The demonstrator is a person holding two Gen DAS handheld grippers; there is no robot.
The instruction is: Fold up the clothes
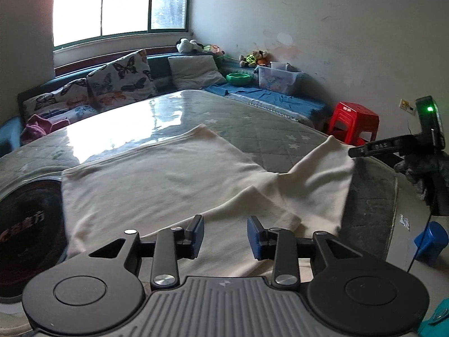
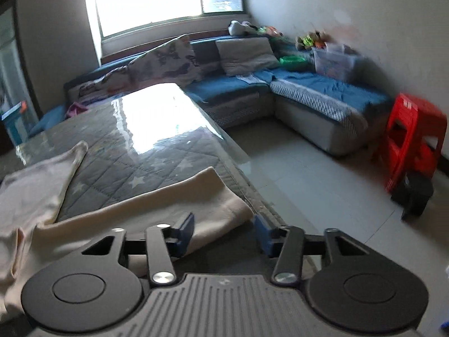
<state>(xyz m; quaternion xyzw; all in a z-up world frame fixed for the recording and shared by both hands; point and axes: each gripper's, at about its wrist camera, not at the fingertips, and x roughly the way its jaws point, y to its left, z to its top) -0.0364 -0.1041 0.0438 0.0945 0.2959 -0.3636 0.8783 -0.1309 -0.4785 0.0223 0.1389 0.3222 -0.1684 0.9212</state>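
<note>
Left wrist view: a cream garment [image 1: 168, 179] lies spread across a table [image 1: 252, 123] covered with a grey quilted cloth under clear plastic. Its main body is flat, while one sleeve [image 1: 317, 179] stretches off to the right and is raised at its far end. The left gripper [image 1: 225, 237] hovers over the near edge of the garment with its blue pads apart and nothing between them. At the right edge of this view, the right gripper [image 1: 362, 150] reaches the lifted sleeve end; from here it is unclear whether it touches the fabric. A red stool [image 1: 353, 120] and a blue sofa [image 1: 266, 95] stand beyond the table.

Right wrist view: the picture is slightly blurred. The right gripper [image 2: 223, 231] sits at the end of the sleeve [image 2: 168, 205], near the table's edge. Its pads stand apart; the left pad overlaps the cloth, the right one is just off it. Nothing is clamped.

The step in hand looks like the first sleeve fold. The next move probably calls for closing on the sleeve end, then carrying it inward over the body, while the left gripper steadies the garment.
</note>
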